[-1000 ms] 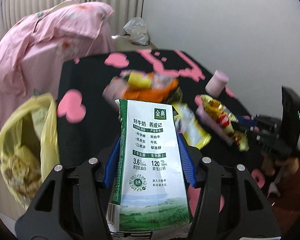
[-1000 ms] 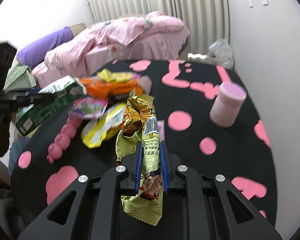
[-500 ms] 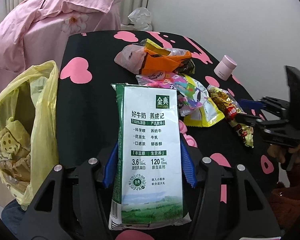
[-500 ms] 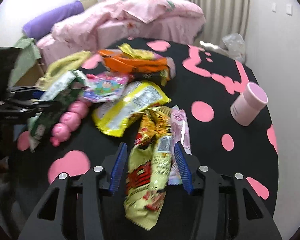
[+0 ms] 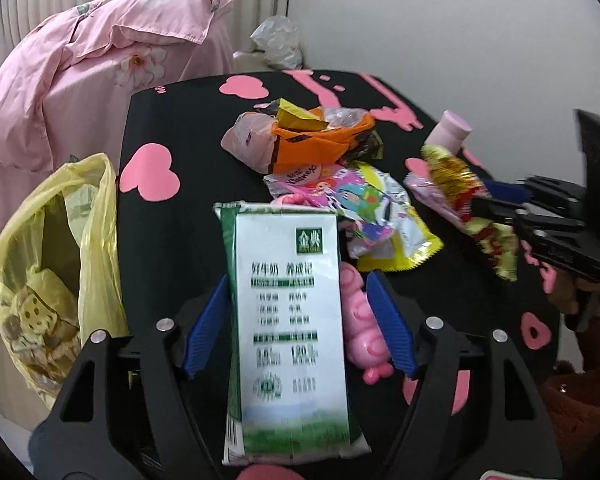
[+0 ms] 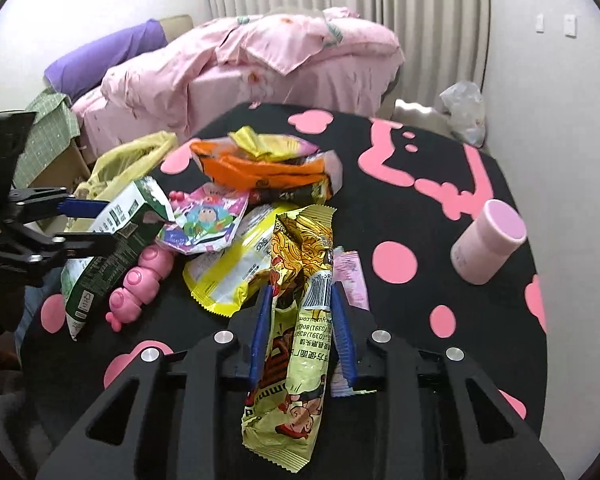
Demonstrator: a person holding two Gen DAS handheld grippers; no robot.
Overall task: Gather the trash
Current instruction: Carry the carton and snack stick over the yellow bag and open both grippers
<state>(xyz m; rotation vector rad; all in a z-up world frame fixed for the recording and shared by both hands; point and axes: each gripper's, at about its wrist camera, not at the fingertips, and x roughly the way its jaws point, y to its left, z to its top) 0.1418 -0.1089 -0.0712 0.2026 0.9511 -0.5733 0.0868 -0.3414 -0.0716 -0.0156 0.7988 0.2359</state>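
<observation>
The left gripper [image 5: 296,320] has a white-and-green milk carton [image 5: 288,320] between its blue pads [image 5: 204,324], and its jaws are opening: the right pad stands clear of the carton with a gap on that side, while the left pad lies close along the carton's edge, so the pads no longer press on it. The carton sits just above the near edge of the black table with pink hearts [image 5: 172,128], which serves as the landmark here. Off the table's left edge hangs a yellow plastic bag [image 5: 60,264], mouth open, with crumpled yellow trash inside. A pink caterpillar-shaped toy [image 5: 360,328] lies on the table just right of the carton. Toward the table's middle sits a heap of wrappers: an orange packet [image 5: 316,144] at the far side, a colourful cartoon packet [image 6: 208,220] nearer, and a yellow-edged pouch [image 6: 228,268] touching it. The right gripper [image 6: 302,332] is over the table's near right part, its jaws closing on a yellow-green noodle snack wrapper [image 6: 296,320] that runs lengthwise between the pads, both of which sit at its sides and crease it. A pale pink sachet [image 6: 350,276] lies on the table just beside that wrapper. A pink cylindrical jar [image 6: 488,248] lies tilted near the table's right edge, well apart from the heap.
</observation>
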